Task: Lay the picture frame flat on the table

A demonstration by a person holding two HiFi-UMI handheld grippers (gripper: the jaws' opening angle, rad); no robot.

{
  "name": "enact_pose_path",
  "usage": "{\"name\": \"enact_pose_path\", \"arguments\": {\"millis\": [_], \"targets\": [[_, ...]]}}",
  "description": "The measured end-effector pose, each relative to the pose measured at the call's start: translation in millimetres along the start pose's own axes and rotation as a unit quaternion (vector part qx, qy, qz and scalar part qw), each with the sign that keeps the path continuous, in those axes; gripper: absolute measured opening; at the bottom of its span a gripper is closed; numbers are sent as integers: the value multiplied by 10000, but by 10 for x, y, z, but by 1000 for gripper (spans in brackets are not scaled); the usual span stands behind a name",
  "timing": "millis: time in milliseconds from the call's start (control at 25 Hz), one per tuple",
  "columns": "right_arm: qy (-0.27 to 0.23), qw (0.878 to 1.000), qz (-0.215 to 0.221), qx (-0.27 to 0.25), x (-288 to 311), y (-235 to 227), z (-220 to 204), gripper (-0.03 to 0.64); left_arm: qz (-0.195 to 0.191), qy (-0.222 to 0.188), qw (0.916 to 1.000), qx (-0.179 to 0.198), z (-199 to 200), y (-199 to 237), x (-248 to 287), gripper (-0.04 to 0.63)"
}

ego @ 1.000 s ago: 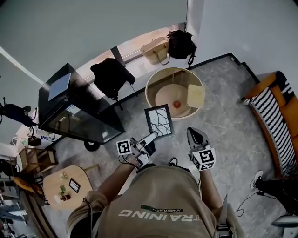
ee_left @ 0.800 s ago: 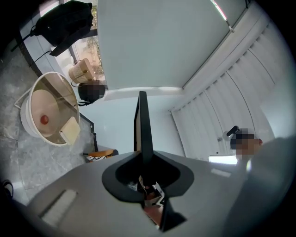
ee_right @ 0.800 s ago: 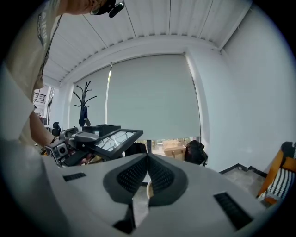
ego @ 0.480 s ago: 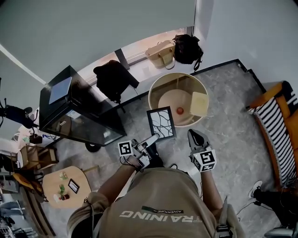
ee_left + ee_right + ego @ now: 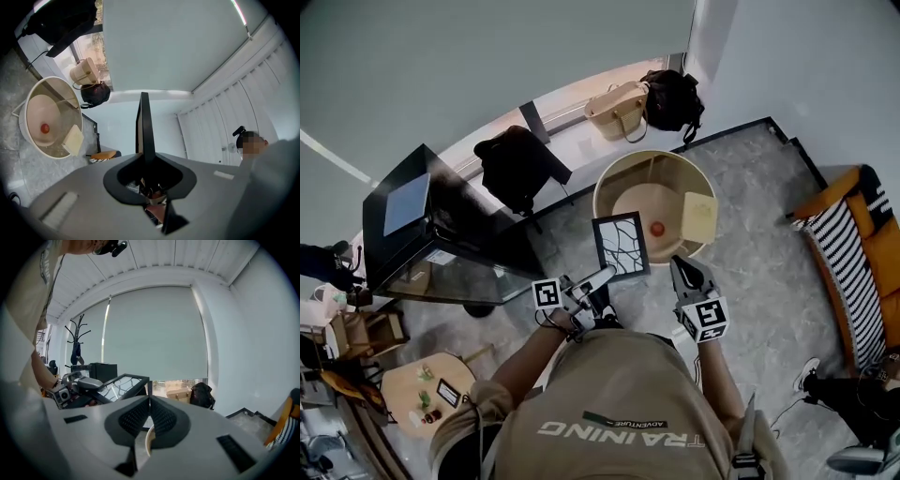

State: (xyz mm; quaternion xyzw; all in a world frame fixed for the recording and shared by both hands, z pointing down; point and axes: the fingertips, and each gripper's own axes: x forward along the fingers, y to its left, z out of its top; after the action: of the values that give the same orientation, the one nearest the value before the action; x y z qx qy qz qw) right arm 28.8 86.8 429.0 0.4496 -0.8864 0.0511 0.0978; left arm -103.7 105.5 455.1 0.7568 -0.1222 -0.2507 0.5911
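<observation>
The black picture frame (image 5: 621,246), with a white branch-pattern picture, is held in the air before the round beige table (image 5: 609,178). My left gripper (image 5: 600,277) is shut on the frame's lower edge. In the left gripper view the frame (image 5: 144,126) stands edge-on between the jaws of the left gripper (image 5: 145,159). My right gripper (image 5: 684,272) hangs to the right of the frame, shut with nothing in it. In the right gripper view the right gripper (image 5: 149,401) has its pads together, and the frame (image 5: 124,385) shows tilted to its left.
A red ball (image 5: 657,228) and a pale yellow block (image 5: 697,214) lie on the round table. A black cabinet (image 5: 441,234) stands left. Two bags (image 5: 614,98) rest by the window. A striped orange sofa (image 5: 862,253) is at right, a small side table (image 5: 427,398) at lower left.
The head view has shifted slightly. The left gripper keeps its hold on the frame at about the same spot, and the right gripper stays shut beside it.
</observation>
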Motion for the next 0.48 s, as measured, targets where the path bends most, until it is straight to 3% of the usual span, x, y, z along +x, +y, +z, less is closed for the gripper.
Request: {"name": "enact_pose_path", "arguments": {"millis": [480], "targets": [[530,9980,-279,209,426,116,-142,9,-67,251,9982,-549,387,302,-148,61]]}}
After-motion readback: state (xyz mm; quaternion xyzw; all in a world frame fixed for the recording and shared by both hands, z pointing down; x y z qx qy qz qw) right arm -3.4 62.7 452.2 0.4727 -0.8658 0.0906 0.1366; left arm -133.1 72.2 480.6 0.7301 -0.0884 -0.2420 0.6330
